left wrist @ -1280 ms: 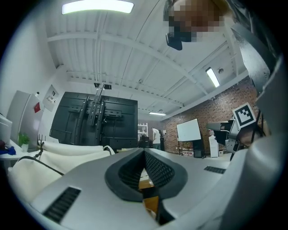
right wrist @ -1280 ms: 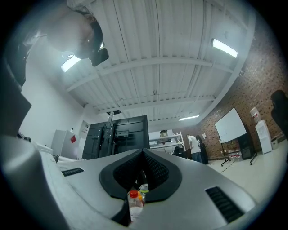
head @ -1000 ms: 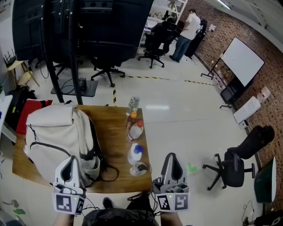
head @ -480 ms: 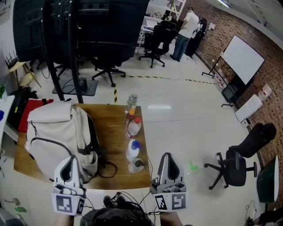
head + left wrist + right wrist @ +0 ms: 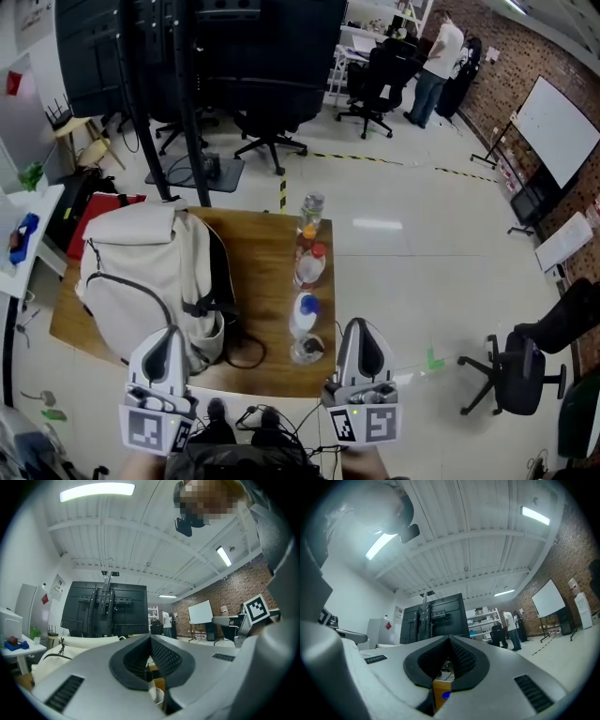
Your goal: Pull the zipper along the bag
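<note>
The white bag (image 5: 150,272) lies on the left half of the wooden desk (image 5: 262,272), its near end just ahead of the left tool (image 5: 167,334), while the right tool (image 5: 359,326) hangs off to its right beside the bottles (image 5: 306,314), both tools closed on nothing.

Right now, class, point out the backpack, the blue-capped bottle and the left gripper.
backpack (image 5: 141,281): head view, front panel.
blue-capped bottle (image 5: 302,317): head view, its body.
left gripper (image 5: 169,334): head view, closed jaw tips.
</note>
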Motion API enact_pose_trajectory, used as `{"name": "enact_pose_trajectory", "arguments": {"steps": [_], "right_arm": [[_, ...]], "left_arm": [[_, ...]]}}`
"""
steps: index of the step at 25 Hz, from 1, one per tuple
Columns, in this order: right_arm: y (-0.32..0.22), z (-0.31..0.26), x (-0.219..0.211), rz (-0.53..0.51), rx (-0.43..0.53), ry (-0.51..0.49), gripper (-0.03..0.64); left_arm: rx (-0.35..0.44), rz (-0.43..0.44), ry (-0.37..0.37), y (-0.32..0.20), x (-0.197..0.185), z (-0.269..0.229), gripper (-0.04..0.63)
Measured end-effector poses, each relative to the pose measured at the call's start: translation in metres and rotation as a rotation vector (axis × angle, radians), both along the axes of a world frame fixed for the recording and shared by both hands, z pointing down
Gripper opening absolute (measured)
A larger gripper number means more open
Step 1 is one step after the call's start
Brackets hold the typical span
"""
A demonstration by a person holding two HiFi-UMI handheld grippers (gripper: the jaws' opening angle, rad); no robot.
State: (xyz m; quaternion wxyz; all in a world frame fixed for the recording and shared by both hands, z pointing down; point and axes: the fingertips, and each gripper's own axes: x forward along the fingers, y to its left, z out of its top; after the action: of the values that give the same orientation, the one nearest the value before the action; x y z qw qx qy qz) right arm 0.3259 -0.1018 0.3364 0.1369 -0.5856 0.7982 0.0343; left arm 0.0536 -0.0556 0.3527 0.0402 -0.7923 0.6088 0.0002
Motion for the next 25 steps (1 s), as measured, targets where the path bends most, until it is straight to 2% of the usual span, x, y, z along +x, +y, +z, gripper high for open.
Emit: {"name": "enact_pose_trajectory", "arguments": {"steps": [6,11,18,25], "right_arm": [[0.002,0.001,-0.051,-0.013,-0.002,0.02,0.006],[-0.001,-0.002,-0.101,0.059,0.009,0.026,0.006],[-0.003,-0.001,-0.226,-0.011,0.016,0.067,0.006],[-0.009,0.011,-0.336,-0.097,-0.008,0.096,0.006]], "left_arm": [[0.011,-0.038,0.006,-0.008,-0.059,-0.002,0.025],[0.026,0.015,0.013,-0.023,-0.117,-0.001,0.025],[0.013,0.063,0.035,-0.036,-0.201,0.012,0.025],[0.002,0.068,0.049,-0.047,-0.274,0.018,0.025]]}}
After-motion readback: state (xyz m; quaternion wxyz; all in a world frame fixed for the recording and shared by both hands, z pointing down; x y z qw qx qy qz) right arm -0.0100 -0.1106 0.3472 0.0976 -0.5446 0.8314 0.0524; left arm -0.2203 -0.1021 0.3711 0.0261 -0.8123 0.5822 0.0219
